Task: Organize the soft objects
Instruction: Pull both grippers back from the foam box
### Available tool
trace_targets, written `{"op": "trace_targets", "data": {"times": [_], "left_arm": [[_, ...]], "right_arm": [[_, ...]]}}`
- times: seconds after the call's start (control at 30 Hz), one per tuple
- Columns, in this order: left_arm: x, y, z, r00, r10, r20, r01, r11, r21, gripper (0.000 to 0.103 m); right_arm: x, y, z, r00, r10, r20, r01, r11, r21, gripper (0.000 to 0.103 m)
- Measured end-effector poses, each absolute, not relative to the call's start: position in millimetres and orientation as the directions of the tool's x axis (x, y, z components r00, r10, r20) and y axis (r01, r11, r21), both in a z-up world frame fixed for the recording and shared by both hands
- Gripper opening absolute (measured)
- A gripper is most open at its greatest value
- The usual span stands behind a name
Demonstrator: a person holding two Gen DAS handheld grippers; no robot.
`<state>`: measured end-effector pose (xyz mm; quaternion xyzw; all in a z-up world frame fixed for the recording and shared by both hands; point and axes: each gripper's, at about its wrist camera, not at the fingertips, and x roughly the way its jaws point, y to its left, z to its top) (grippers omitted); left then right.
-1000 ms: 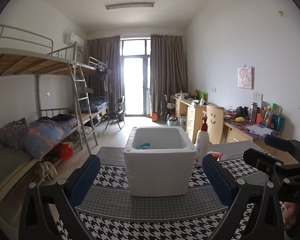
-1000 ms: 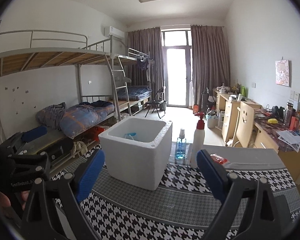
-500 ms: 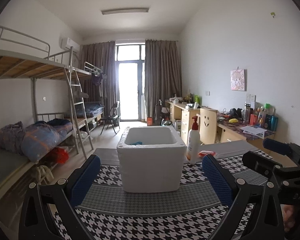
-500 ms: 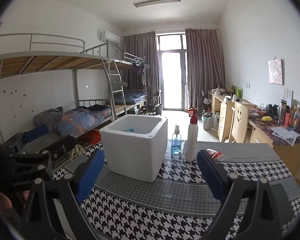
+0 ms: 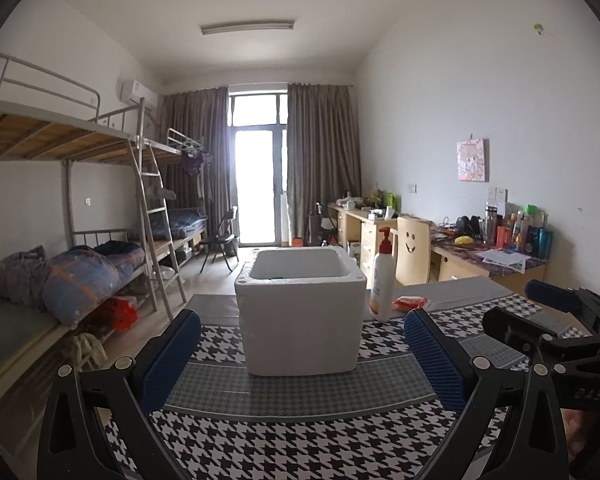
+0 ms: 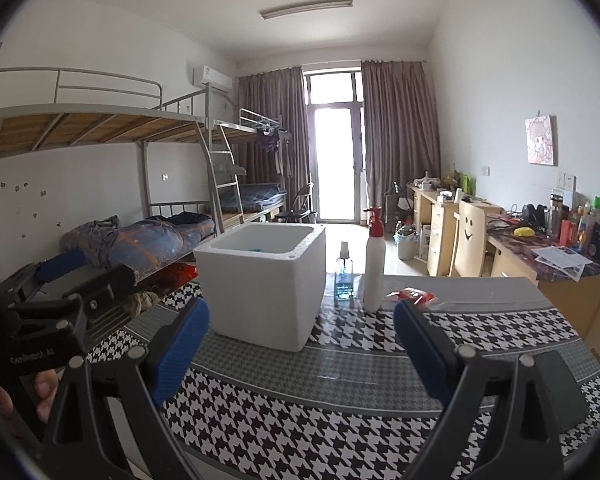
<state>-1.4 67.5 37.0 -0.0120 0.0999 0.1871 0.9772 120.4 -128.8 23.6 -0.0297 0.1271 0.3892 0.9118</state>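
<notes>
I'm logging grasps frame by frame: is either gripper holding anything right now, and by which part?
Nothing is held. The left gripper and the right gripper are both open and empty, short of the white foam box.

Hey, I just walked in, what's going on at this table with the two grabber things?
A person holds two hand-held grippers over a table covered in black-and-white houndstooth cloth. The left gripper and right gripper both have their jaws open and hold nothing. Ahead sits a white foam box with something small and blue inside. Beside it stand a white pump bottle with a red top and a small clear spray bottle of blue liquid, and a red-and-white packet lies on the cloth.
</notes>
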Motion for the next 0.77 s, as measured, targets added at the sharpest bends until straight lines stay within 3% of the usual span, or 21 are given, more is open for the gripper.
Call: {"op": "trace_targets", "data": {"times": [0.77], "left_arm": [[-3.4,60.4,28.2,0.914,0.336,-0.228,-0.344,0.939,0.006,0.102]], "right_arm": [[118.2,-135.7,12.0,0.668,0.689,-0.281,-0.707,0.706,0.05,0.096]]}}
